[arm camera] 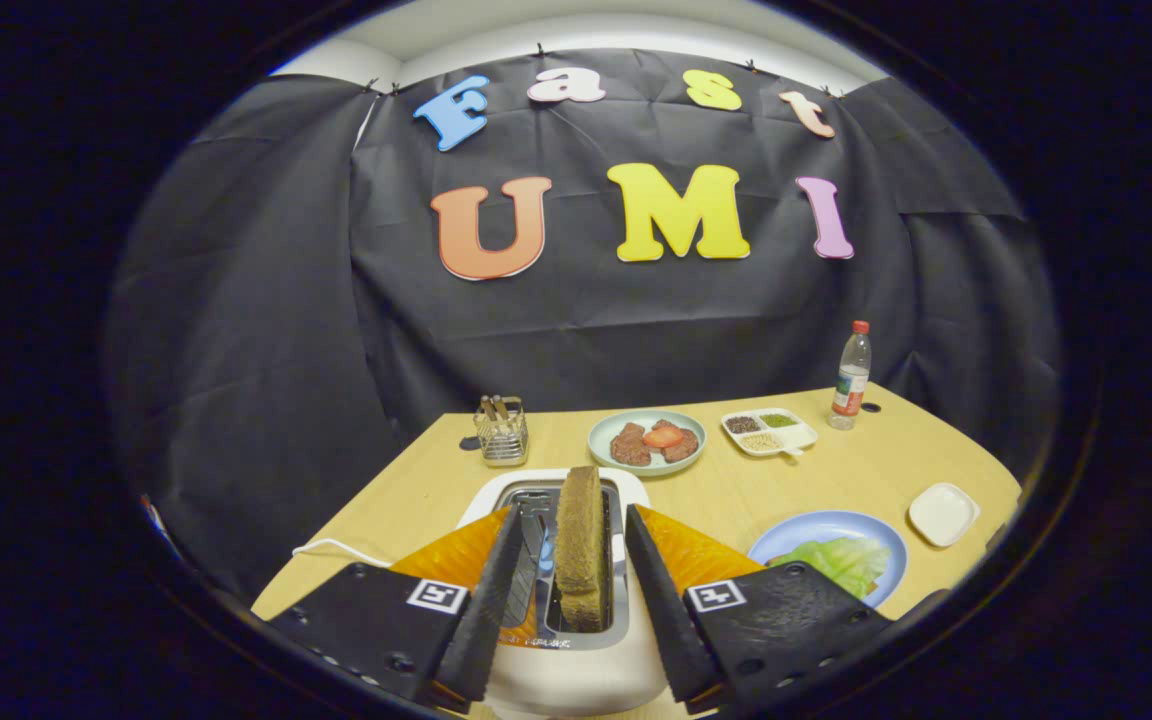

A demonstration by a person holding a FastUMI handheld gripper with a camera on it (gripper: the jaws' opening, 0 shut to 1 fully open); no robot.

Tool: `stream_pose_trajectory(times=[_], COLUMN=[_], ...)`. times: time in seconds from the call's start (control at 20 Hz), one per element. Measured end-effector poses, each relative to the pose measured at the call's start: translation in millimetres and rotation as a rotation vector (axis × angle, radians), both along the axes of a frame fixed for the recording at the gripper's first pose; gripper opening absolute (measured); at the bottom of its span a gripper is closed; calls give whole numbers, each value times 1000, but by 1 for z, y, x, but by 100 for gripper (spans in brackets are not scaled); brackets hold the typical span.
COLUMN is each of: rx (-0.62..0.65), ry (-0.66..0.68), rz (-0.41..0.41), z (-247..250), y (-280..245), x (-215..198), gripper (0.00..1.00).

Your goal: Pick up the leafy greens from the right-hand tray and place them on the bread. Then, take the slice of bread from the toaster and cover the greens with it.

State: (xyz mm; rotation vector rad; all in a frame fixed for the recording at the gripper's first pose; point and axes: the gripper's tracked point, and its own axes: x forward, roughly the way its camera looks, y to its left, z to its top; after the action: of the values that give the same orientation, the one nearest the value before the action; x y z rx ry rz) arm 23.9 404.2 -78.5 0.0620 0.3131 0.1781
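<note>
Brown bread slice stands upright in the toaster at the table's near edge, between the gripper's parted fingers. Greens lie on the blue plate. Closing squarely on the slice's faces should lift it cleanly.

Brown bread slice stood upright in white toaster slot; pale leafy greens lay on blue plate.

the tongs are two black, rough-textured fingers with ridged inner faces. each is backed by a translucent orange wedge and bolted to a flat black plate with dark screw heads. each plate carries a small white square tag with a black marker pattern.
</note>
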Motion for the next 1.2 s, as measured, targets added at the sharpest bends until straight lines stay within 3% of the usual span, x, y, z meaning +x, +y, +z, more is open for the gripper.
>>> stream_pose_trajectory(times=[0.3, 0.4, 0.95, 1.2], rx=[3, 10, 117, 99], ry=[34, 15, -184, -266], rz=[-20, -32, 44, 10], z=[-5, 4, 112, 136], y=[-5, -12, -28, -80], x=[1, 3, -23, -36], gripper=[19, 12, 11, 11])
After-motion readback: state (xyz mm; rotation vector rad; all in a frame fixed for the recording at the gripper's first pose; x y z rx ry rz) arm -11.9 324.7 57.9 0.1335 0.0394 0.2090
